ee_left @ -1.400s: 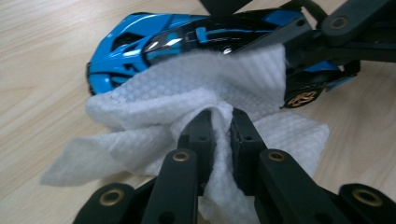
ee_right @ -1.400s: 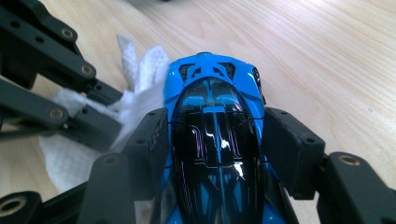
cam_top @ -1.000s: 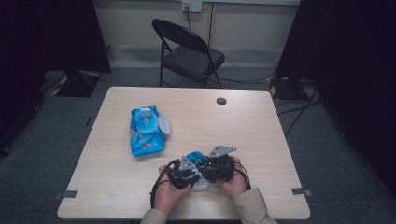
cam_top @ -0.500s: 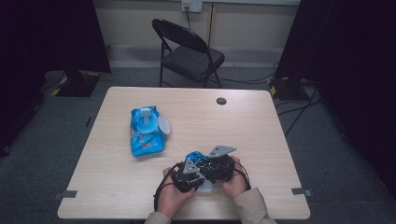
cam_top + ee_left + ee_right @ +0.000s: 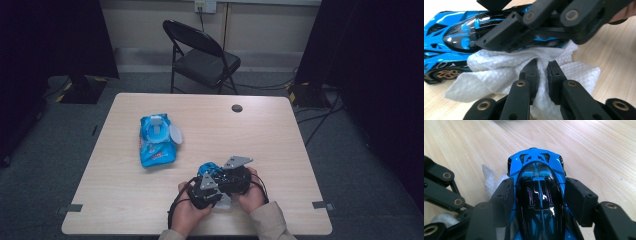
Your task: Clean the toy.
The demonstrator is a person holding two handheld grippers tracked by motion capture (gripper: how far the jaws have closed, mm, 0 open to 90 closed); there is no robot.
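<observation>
Near edge of the wooden surface [image 5: 280, 145], high view: both grippers are held close together in the person's hands, just in front of the sleeves.

Right gripper [image 5: 540, 195]: closed on a blue and black toy car [image 5: 537, 195]. In the right gripper view the two black jaws are seen pressed against the car's flanks, one on each side of the dark glossy canopy; the car's blue end points away from the camera, out over the bare wood. The same car is seen in the left gripper view [image 5: 454, 42], lying lengthwise, with one bronze-spoked wheel visible low at the left.

Left gripper [image 5: 542, 75]: jaws drawn narrow, a fold of white wipe [image 5: 499, 72] pinched between them. The wipe is crumpled and spread beneath and against the side of the car; its loose edges rest on the surface. A strip of the wipe is also seen in the right gripper view, just left of the car.

Well apart, toward the left middle of the surface in the high view: a blue wipes packet [image 5: 157, 140] lying flat, its round lid flipped open to the side. A small dark round grommet [image 5: 237, 108] is set near the far edge. A black folding chair [image 5: 202, 57] stands beyond the surface.
</observation>
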